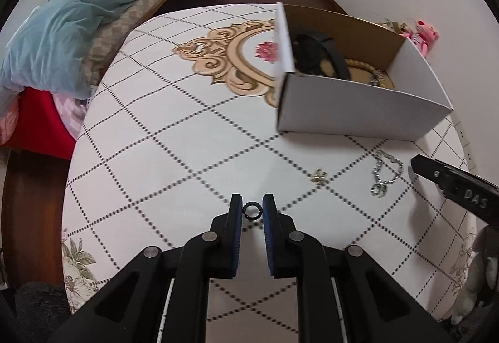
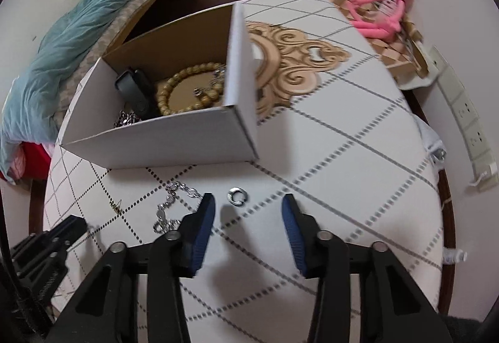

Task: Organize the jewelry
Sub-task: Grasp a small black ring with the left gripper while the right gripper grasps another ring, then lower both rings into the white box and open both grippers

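Observation:
My left gripper point(image 1: 252, 210) is shut on a small black ring point(image 1: 252, 211), held between its blue pads above the table. A white cardboard box point(image 1: 352, 109) stands to the right ahead; it holds a wooden bead bracelet point(image 2: 187, 87), a black band point(image 2: 137, 93) and a chain. A silver chain point(image 1: 382, 171) and a small gold piece point(image 1: 318, 176) lie on the table in front of the box. My right gripper point(image 2: 248, 215) is open just short of a silver ring point(image 2: 235, 196) on the table. The silver chain point(image 2: 174, 202) lies by its left finger.
The round table point(image 1: 156, 140) has a white cloth with a dotted diamond pattern and a gold ornament. A bed with a blue quilt point(image 1: 78, 24) stands to the left. A pink plush toy point(image 2: 383, 12) lies on a box by the wall at the right.

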Action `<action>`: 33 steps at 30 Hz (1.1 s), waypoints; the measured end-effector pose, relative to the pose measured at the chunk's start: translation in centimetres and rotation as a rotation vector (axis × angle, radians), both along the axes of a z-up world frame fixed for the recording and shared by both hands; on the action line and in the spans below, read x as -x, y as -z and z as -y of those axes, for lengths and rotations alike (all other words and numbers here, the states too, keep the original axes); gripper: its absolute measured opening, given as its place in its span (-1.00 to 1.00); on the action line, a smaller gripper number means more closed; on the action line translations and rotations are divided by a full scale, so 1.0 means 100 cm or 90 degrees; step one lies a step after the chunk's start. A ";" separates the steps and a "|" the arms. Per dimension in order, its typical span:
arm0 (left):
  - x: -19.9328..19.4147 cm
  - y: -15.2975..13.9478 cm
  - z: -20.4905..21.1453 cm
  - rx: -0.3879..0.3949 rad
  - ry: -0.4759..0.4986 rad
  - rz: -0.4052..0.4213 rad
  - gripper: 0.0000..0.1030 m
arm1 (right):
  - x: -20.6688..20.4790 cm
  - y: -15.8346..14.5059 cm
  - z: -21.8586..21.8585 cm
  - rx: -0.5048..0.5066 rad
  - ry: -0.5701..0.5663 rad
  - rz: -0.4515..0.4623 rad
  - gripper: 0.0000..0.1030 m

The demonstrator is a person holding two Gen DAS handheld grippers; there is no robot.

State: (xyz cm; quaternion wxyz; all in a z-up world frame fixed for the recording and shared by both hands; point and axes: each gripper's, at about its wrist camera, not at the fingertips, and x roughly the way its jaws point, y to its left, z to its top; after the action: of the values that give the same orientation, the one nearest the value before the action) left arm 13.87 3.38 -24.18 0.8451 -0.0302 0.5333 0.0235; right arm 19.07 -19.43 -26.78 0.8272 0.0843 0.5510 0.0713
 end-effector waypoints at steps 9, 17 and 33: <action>0.005 -0.010 0.000 0.014 0.003 0.002 -0.80 | 0.008 0.001 -0.016 0.047 -0.012 0.045 -0.75; -0.028 -0.075 0.016 0.097 0.046 0.052 -0.80 | 0.004 -0.073 0.011 -0.111 0.018 0.078 -0.75; -0.136 -0.072 0.029 0.050 0.054 -0.031 0.20 | -0.117 -0.074 -0.003 -0.035 -0.054 -0.061 -0.16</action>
State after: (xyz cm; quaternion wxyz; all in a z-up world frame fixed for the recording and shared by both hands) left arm 27.48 0.49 -16.93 0.8302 -0.0398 0.5551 -0.0328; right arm 30.76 -19.13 -19.37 0.7934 0.0870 0.5910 0.1169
